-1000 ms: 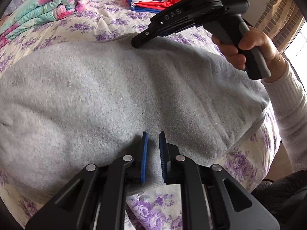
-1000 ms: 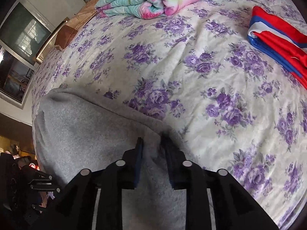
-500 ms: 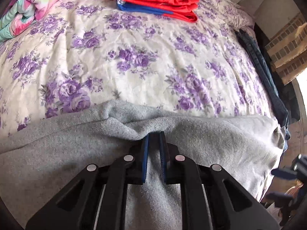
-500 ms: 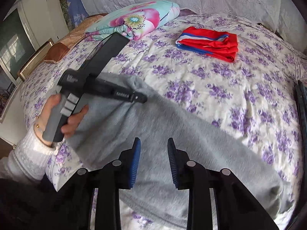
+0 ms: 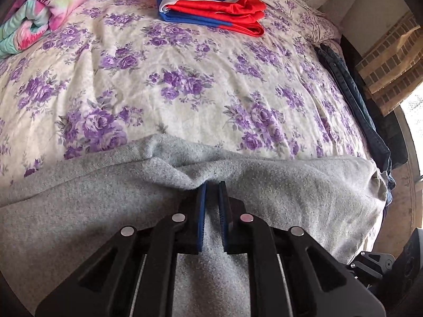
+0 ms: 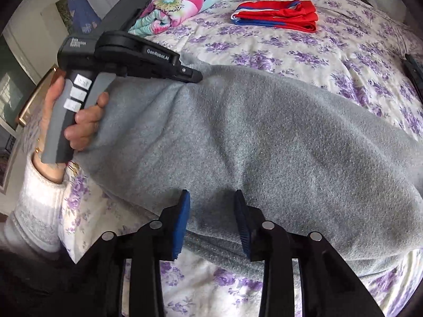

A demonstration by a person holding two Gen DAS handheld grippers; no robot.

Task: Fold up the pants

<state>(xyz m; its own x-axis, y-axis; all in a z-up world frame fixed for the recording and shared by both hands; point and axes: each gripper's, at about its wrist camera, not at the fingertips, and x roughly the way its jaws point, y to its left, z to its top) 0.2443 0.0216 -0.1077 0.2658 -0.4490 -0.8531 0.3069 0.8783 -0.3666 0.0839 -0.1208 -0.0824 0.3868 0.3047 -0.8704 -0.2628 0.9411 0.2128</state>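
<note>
Centrally, the grey pants (image 6: 264, 137) were spread across the floral bedspread (image 5: 185, 79). A fold at their far edge was pinched in the clenched left gripper (image 5: 212, 185), while the right gripper (image 6: 212, 198) was held spread above the near hem, gripping nothing. Beyond lay a folded red-and-blue garment (image 5: 211, 8), a rolled floral quilt (image 6: 179, 8), and dark jeans (image 5: 351, 89) at the bed's edge.
</note>
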